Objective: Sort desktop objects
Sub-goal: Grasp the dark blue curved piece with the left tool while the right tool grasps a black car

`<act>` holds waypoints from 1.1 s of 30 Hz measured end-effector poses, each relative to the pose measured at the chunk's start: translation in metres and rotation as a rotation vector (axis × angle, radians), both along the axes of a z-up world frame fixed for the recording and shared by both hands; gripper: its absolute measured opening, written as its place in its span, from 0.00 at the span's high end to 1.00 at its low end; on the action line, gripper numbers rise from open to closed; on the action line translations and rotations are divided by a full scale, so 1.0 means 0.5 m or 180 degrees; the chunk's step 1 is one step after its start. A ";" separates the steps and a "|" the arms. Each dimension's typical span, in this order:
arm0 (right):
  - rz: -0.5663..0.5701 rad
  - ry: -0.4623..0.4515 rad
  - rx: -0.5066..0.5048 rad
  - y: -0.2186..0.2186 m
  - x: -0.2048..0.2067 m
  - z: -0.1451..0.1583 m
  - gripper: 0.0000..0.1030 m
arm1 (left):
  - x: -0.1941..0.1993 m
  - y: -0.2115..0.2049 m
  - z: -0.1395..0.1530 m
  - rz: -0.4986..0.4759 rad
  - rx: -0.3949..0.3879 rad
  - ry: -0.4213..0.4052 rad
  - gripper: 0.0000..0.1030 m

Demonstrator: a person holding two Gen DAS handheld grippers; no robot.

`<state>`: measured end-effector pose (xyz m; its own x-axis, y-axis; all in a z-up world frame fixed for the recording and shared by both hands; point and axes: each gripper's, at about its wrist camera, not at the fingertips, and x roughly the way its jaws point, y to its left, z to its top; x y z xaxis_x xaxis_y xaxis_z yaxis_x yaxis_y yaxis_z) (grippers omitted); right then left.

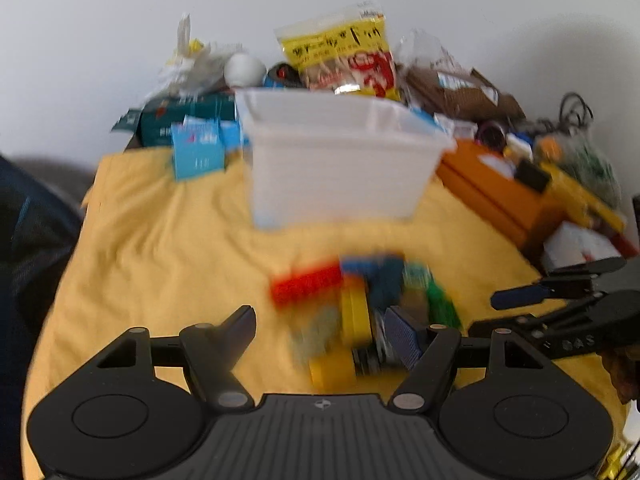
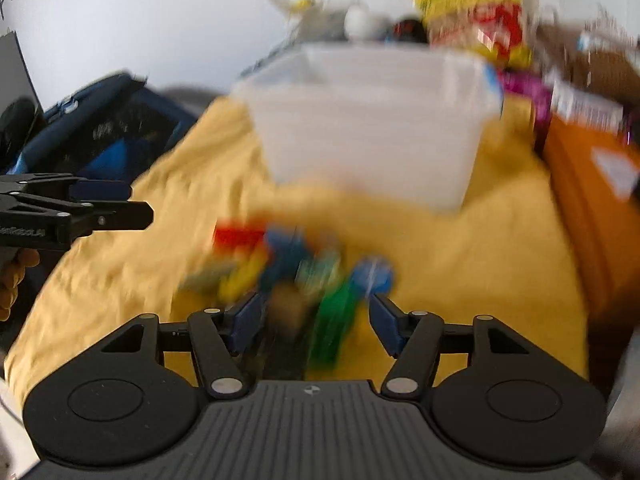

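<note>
Bright plastic, red, yellow, blue and green, makes up the heap of small toy pieces (image 1: pixel 360 300) lying on the yellow cloth (image 1: pixel 160 240), in front of the white tub (image 1: pixel 340 160) that stands a little further back. Blur hides what each piece is; a red block (image 1: pixel 306 286) sits at the heap's left edge and a green piece (image 2: pixel 334 320) at the near right.

The left gripper (image 1: pixel 324 332) hangs low over the heap's left side with its jaws wide apart. A yellow piece (image 1: pixel 352 316) lies partly between the 2 fingers, close to the right one, but no pad presses on it. The right gripper (image 2: pixel 314 320) stands over the heap's near right side, jaws also parted, with the green piece and a dark brownish one (image 2: pixel 286 312) in the gap and nothing clamped.

Judging from this, both grippers are reaching for a first pick, and sorting into the tub has yet to begin.

The risks come from crowding. With 2 or 3 pieces inside one gap, a closing finger may catch 2 at once or pinch an edge and flick a piece away. The grippers work near each other, so they could knock together. The loose, wrinkled cloth could be snagged by a low fingertip and dragged, shifting the heap.

Behind the tub stand a yellow snack bag (image 1: pixel 340 52), a blue carton (image 1: pixel 198 152) and an orange box (image 1: pixel 500 196).
</note>
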<state>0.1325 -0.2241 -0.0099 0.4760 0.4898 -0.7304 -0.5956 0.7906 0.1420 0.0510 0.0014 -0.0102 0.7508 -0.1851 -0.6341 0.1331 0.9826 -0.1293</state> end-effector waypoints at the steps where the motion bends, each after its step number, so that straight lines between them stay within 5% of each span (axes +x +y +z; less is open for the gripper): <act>1: -0.0011 0.0027 -0.0030 0.001 -0.016 -0.017 0.43 | -0.017 -0.010 -0.012 -0.0031 0.0013 0.0014 0.28; 8: -0.0096 0.0163 -0.0040 0.010 -0.046 -0.068 0.51 | -0.084 -0.083 -0.078 -0.0426 0.0105 0.0098 0.28; 15: -0.0176 0.0260 -0.0056 0.025 -0.029 -0.096 0.54 | -0.069 -0.128 -0.120 -0.0540 0.0157 0.0188 0.29; 20: -0.0147 0.0320 -0.0054 0.034 -0.013 -0.113 0.66 | -0.052 -0.140 -0.135 -0.0691 0.0168 0.0284 0.52; 33: -0.0185 0.0284 0.0120 -0.024 -0.047 -0.083 0.68 | -0.062 -0.084 -0.074 -0.0352 0.0025 0.0092 0.53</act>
<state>0.1089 -0.2359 -0.0516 0.4383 0.4913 -0.7527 -0.5327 0.8165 0.2227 0.0198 -0.0408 -0.0473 0.7073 -0.2609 -0.6570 0.2372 0.9631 -0.1271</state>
